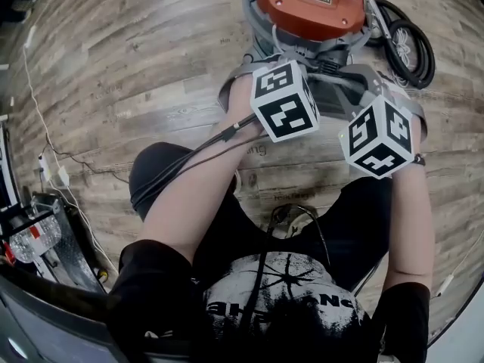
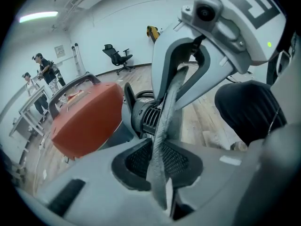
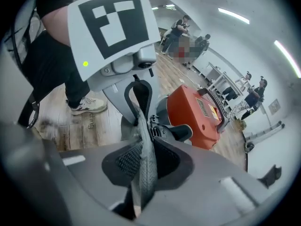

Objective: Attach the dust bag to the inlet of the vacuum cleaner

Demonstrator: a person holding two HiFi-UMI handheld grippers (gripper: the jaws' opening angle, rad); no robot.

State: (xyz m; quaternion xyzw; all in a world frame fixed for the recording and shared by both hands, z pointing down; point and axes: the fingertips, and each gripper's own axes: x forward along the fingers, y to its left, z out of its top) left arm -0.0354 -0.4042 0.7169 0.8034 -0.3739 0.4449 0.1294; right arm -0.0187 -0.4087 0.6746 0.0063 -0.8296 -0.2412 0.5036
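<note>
- Your left gripper (image 2: 159, 163) was clamped on a fold of the grey dust bag (image 2: 168, 102), with the cloth pinched flat between its two ribbed pads.
- Your right gripper (image 3: 141, 164) was closed the same way on another stretch of the bag's edge, and the fabric ran up and away from its jaws.
- In the head view, the two grippers sat side by side and near each other, both tipped downward, with grey cloth showing on either side of them.
- You held the bag just in front of the vacuum cleaner (image 1: 310, 6), at the dark grey end below its orange body. No view showed whether the cloth touched the inlet.
- The vacuum stood on the wooden floor (image 1: 136, 66), with a coiled black hose (image 1: 408, 48) just beside it.
- Farther off, people (image 2: 42, 74) stood in the room, and an office chair (image 2: 117, 58) stood beyond the vacuum.
</note>
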